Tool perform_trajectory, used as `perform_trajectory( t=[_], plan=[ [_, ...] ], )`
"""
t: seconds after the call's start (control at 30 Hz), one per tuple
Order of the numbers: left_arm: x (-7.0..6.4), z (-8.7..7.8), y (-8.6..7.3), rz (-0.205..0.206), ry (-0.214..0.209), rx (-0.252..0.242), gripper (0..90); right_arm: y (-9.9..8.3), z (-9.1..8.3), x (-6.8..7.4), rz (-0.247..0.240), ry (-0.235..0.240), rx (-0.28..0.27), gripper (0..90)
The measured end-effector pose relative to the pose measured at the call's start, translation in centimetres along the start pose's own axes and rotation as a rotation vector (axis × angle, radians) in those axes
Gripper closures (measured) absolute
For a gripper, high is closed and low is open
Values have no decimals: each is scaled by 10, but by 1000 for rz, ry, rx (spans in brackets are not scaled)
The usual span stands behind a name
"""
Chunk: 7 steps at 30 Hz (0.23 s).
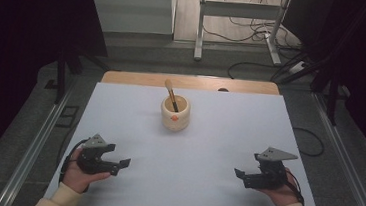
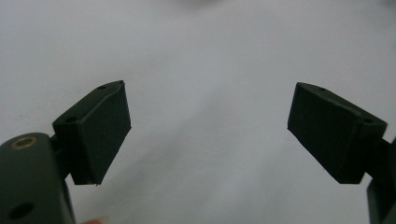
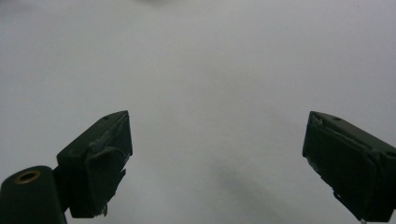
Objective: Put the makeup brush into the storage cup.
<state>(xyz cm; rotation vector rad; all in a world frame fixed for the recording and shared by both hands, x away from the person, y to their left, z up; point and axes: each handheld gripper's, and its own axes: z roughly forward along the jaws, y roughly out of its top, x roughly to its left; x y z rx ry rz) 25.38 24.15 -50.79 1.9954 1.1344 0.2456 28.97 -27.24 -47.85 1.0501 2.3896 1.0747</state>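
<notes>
High view: left gripper (image 1: 121, 162) and right gripper (image 1: 239, 173) gape wide, empty.

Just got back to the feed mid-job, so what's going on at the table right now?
A person holds a pair of tongs in each hand at the near edge of the white table. The left tongs and the right tongs both have their jaws spread wide and hold nothing. A cream cup with a brush leaning in it stands farther back near the middle, untouched and well apart from both.
</notes>
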Motion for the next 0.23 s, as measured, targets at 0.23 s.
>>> perform_trajectory(
  t=[0.23],
  plan=[
    [0, 1, 1, 1, 0, 1, 144, 0, 0, 0, -3, 1, -4, 91]
  ],
)
